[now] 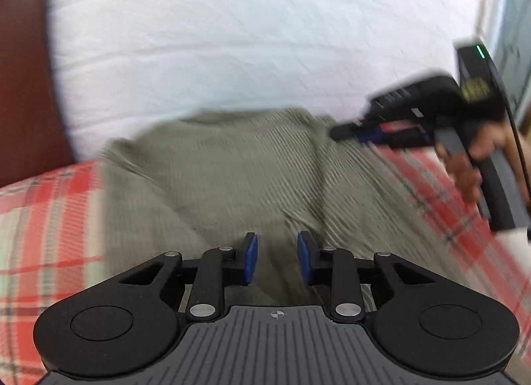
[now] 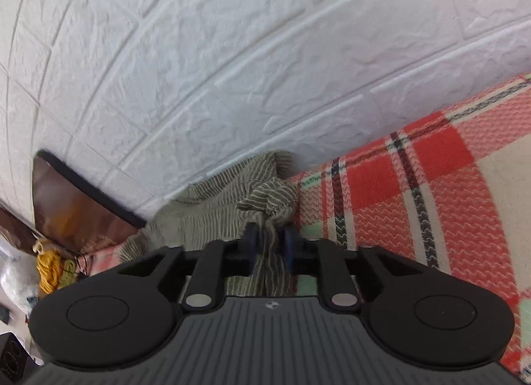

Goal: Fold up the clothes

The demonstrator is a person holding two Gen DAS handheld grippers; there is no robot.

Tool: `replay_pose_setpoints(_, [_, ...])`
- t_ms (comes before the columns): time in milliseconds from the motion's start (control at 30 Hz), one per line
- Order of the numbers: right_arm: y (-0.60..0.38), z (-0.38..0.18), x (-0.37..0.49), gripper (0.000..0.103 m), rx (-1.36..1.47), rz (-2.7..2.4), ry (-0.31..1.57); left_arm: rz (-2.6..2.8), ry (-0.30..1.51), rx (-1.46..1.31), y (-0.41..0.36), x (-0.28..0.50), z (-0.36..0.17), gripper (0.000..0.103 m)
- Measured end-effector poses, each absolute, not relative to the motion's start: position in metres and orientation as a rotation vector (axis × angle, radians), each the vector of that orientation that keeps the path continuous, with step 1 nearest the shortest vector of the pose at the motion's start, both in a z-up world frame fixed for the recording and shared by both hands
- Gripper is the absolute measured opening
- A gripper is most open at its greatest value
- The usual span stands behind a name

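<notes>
Olive striped garment (image 1: 215,166) spread on plaid blanket (image 1: 49,219) against white wall (image 2: 232,53). Left gripper (image 1: 276,257) released above cloth. Right gripper (image 2: 270,244) clenched on bunched garment edge

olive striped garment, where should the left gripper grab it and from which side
Grip the raised fold of the olive striped garment just ahead of the left gripper, coming from the near side, angled down. The ridge stands proud of the plaid blanket, so open jaws can straddle it.
</notes>
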State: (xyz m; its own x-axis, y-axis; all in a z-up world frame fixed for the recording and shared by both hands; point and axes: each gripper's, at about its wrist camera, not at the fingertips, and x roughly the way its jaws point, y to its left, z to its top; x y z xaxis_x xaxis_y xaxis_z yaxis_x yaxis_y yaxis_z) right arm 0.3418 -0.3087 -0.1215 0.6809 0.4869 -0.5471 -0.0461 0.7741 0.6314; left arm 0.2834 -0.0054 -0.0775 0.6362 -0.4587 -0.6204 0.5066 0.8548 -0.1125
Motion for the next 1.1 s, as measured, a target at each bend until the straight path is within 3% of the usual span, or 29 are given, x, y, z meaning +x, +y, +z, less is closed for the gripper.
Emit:
replay_pose_setpoints(267, [-0.305,-0.087,0.284,0.042,0.544,0.46,0.755,-0.657,0.815,-0.102,0.028,0.256,-0.07,0.05])
replay_pose_setpoints(367, [-0.292,-0.09,0.277,0.048,0.479,0.45,0.78,-0.68,0.854,-0.141,0.023,0.249,-0.081,0.053])
replay_pose_setpoints(633, [-0.278,-0.113,0.288,0.051,0.455,0.382,0.827,-0.719,0.848,-0.092,-0.001,0.247,-0.086,0.06])
replay_pose_setpoints(667, [-0.278,-0.114,0.288,0.045,0.456,0.385,0.83,-0.714,0.855,-0.099,-0.001,0.249,-0.089,0.05])
replay_pose_setpoints(700, [-0.279,-0.115,0.287,0.009,0.457,0.388,0.833,-0.709,0.863,-0.109,-0.001,0.25,-0.092,0.027])
replay_pose_setpoints(733, [-0.281,-0.116,0.286,0.002,0.467,0.39,0.832,-0.703,0.87,-0.119,0.0,0.252,-0.095,0.021])
replay_pose_setpoints(867, [-0.296,-0.118,0.281,0.001,0.502,0.365,0.805,-0.68,0.878,-0.103,-0.002,0.257,-0.105,0.016])
replay_pose_setpoints(1000, [-0.298,-0.131,0.283,0.001,0.533,0.347,0.813,-0.669,0.861,-0.067,-0.006,0.256,-0.109,0.02])
replay_pose_setpoints(1033, [-0.299,-0.131,0.283,0.001,0.543,0.35,0.812,-0.667,0.855,-0.056,-0.007,0.255,-0.108,0.022])
replay_pose_setpoints(1100, [-0.3,-0.128,0.282,0.003,0.555,0.354,0.817,-0.662,0.842,-0.061,-0.003,0.251,-0.101,0.044])
